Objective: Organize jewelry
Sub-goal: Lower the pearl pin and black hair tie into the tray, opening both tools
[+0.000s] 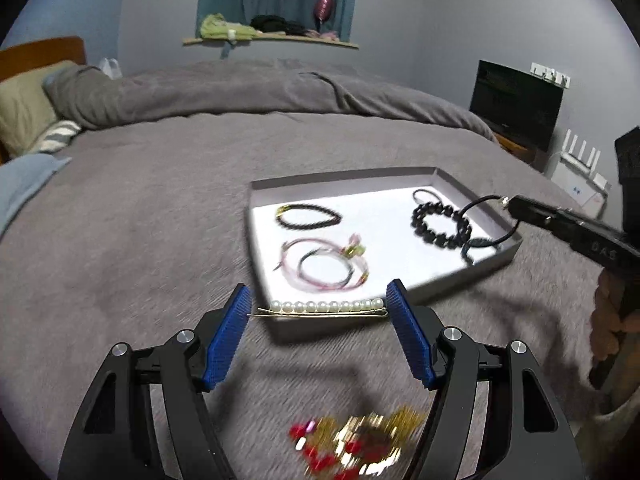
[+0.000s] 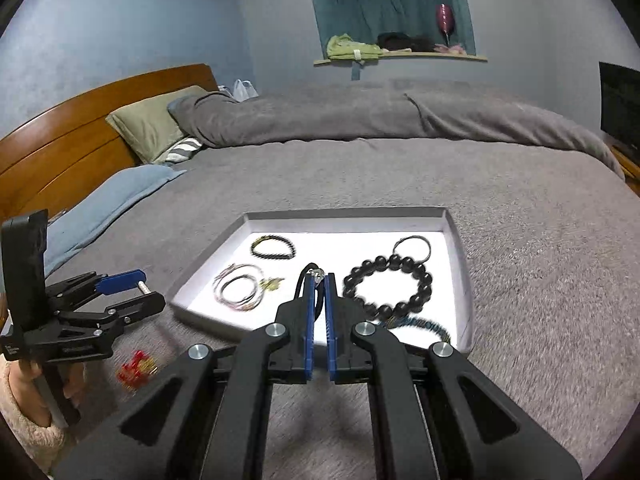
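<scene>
My left gripper (image 1: 318,300) holds a pearl hair pin (image 1: 326,306) lengthwise between its blue pads, just above the near rim of a shallow white tray (image 1: 340,184). My right gripper (image 2: 319,280) is shut on a black cord bracelet (image 2: 301,280) with a silver clasp, held over the tray's (image 2: 344,220) right half. In the left wrist view the right gripper (image 1: 514,205) reaches in from the right with the black cord bracelet (image 1: 480,201) hanging from it. Inside the tray lie a large black bead bracelet (image 2: 394,259), pink cord bracelets (image 1: 352,249) and a thin black bracelet (image 1: 308,209).
The tray lies on a grey bedspread (image 2: 520,240). A red and gold piece of jewelry (image 1: 360,444) lies on the bedspread under the left gripper. Pillows (image 2: 156,124) and a wooden headboard (image 2: 80,120) are at the far left. A dark screen (image 1: 516,100) stands at the right.
</scene>
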